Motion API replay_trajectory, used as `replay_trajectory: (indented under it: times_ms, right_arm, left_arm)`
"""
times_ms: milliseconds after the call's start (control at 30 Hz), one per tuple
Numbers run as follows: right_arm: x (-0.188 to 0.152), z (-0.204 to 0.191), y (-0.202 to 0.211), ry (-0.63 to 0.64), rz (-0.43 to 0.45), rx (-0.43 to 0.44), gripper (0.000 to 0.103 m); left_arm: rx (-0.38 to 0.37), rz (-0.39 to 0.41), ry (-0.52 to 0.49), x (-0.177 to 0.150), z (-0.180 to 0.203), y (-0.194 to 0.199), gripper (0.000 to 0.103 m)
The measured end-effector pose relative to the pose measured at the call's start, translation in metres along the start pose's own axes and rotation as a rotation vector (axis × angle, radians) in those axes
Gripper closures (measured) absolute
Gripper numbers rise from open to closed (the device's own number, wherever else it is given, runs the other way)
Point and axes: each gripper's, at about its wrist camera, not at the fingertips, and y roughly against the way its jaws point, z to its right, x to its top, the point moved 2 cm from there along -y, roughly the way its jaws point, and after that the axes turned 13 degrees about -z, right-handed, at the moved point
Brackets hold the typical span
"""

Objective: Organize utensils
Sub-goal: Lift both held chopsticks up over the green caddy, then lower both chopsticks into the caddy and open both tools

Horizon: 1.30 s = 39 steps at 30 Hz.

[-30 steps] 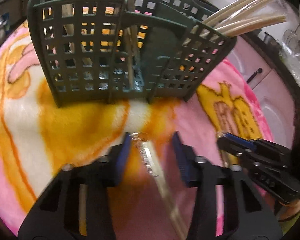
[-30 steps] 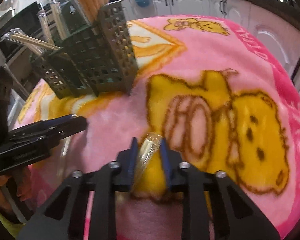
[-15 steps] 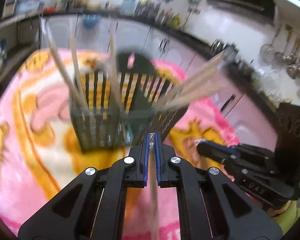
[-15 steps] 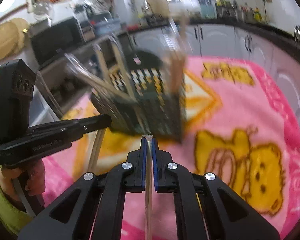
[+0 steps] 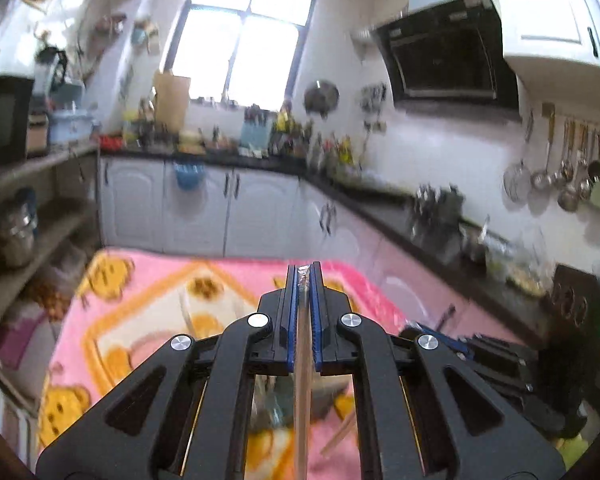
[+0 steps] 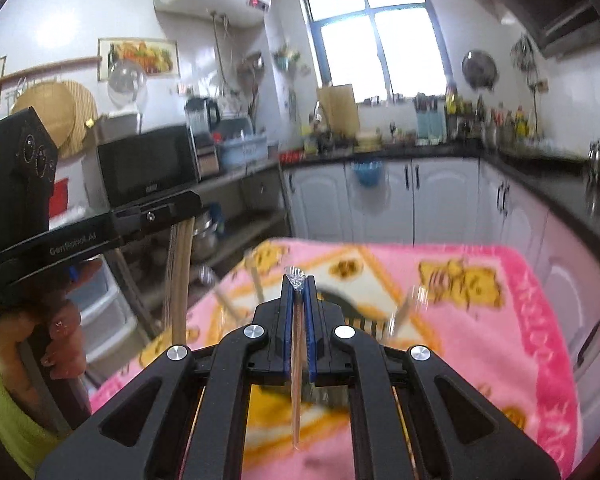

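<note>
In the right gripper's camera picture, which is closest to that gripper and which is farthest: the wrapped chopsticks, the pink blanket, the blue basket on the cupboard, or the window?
1. wrapped chopsticks: clamped in the right gripper.
2. pink blanket: below, just ahead.
3. blue basket: hanging on the white cupboards past the blanket.
4. window: high on the back wall.

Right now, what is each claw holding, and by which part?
Left claw: a plastic-wrapped chopstick pair, pinched at its top end. Right claw: another wrapped pair, also by its top end. Both hang down.
</note>
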Motion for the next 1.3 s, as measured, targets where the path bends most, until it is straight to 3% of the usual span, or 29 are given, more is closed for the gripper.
replay_trajectory:
  times_ms: [300,567,800,1167,1300]
  right_arm:
    - [0.042,0.012,0.006,0.01,0.132,-0.077,0.097]
    - [0.042,0.032,-0.013,-0.012,0.132,-0.115,0.097]
    - [0.024,0.043,-0.044,-0.037,0.088,-0.129,0.097]
    - [0.0,0.045,-0.065,-0.073,0.009,-0.112,0.097]
    - [-0.009,0.046,-0.063,-0.087,-0.014,-0.108,0.096]
  left_arm:
    - [0.139,0.2,0.014,0.054,0.003,-0.014,0.1]
    - [0.276,0.28,-0.001,0.06,-0.008,-0.053,0.1]
    - [0.248,0.211,0.056,0.041,-0.033,-0.084,0.1]
    - [0.17,0.135,0.049,0.009,-0.037,-0.087,0.1]
    - [0.154,0.103,0.069,-0.001,-0.04,-0.081,0.092]
